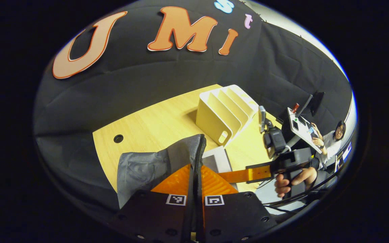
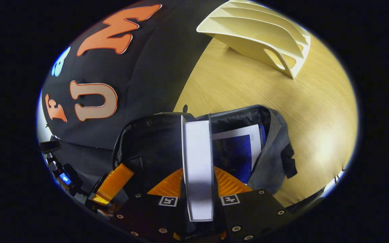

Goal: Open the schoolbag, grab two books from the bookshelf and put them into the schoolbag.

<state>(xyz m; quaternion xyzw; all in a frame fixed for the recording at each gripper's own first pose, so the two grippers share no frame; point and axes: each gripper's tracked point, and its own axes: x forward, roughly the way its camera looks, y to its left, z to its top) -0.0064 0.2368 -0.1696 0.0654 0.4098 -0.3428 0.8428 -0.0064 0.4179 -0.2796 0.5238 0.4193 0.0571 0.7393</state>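
1. In the left gripper view, the left gripper (image 1: 195, 175) has its two fingers drawn nearly together, pinching the dark zipper edge of the schoolbag (image 1: 147, 168) between them. The rim of the bag rises straight up through the narrow gap.

2. The bag's grey fabric spreads out to the left of those fingers and lies at the near edge of the wooden table (image 1: 154, 118).

3. In the right gripper view, the right gripper (image 2: 198, 175) is clamped on a book (image 2: 198, 158), held edge-on so that its pale page side faces the camera. Both fingers press against its covers.

4. That book stands upright in the open mouth of the schoolbag (image 2: 272, 148), its far end down among the black lining.

5. A second book (image 2: 236, 152), with a blue cover and a white border, lies inside the bag just to the right of the held one.

6. The cream bookshelf (image 2: 265, 37) stands on the far part of the table, well apart from the bag. Its slanted slots look empty.

7. In the left gripper view, the right gripper (image 1: 248, 173) reaches in from the right toward the bag, with a hand (image 1: 292, 180) on its handle.

8. A seated person (image 1: 333, 138) is at a desk in the far right background.
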